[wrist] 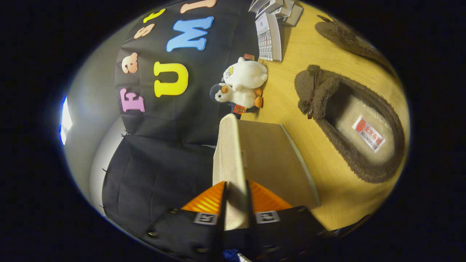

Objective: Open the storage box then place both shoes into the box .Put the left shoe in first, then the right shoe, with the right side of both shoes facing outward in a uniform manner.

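Gripper view: gripper [236, 196] fingers clamp box lid [230, 153] edge, lid running straight ahead; shoe [351, 123] lies right, beyond box [276, 160].

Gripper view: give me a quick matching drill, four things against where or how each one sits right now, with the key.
Things:
1. lid
2. near shoe
3. plush toys
4. calendar

States:
A. standing on the table beyond the plush toys
B. clamped between the fingers
C. lying on the table, opening showing, beside the box
D. against the black wall, beyond the lid

Pairs: 1-B, 2-C, 3-D, 4-A

The gripper is shut on the lid, lifted edge-on over the box.
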{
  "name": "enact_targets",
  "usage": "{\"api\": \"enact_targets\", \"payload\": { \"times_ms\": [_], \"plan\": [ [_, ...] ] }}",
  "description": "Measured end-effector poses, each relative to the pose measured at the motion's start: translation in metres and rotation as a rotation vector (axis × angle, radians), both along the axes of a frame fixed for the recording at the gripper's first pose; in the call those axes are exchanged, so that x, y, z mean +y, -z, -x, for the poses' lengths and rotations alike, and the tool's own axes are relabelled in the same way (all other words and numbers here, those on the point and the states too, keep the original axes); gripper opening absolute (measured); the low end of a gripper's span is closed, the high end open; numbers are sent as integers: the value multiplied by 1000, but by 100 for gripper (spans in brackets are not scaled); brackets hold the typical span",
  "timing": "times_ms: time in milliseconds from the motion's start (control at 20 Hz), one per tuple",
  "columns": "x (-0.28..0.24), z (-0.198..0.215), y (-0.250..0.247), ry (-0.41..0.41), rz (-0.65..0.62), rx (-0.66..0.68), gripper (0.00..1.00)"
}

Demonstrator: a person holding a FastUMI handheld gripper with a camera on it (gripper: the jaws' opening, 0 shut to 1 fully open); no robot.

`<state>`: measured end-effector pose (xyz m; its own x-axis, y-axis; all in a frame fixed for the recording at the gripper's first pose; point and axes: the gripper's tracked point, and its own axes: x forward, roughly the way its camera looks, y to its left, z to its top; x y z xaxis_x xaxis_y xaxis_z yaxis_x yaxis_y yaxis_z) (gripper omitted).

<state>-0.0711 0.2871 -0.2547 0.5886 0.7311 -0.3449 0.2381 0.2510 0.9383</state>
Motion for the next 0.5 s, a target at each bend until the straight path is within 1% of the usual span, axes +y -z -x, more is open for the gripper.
{"api": "enact_targets", "payload": {
  "times_ms": [50, 100, 150, 300, 500],
  "plan": [
    [-6, -5, -13, 24, -38, -22, 13],
    [2, -4, -17, 1, -20, -30, 1],
    [6, 0, -25, -38, -14, -55, 0],
    [7, -2, -54, -73, 17, -108, 0],
    [23, -9, -100, -136, 52, -189, 0]
  ]
}}
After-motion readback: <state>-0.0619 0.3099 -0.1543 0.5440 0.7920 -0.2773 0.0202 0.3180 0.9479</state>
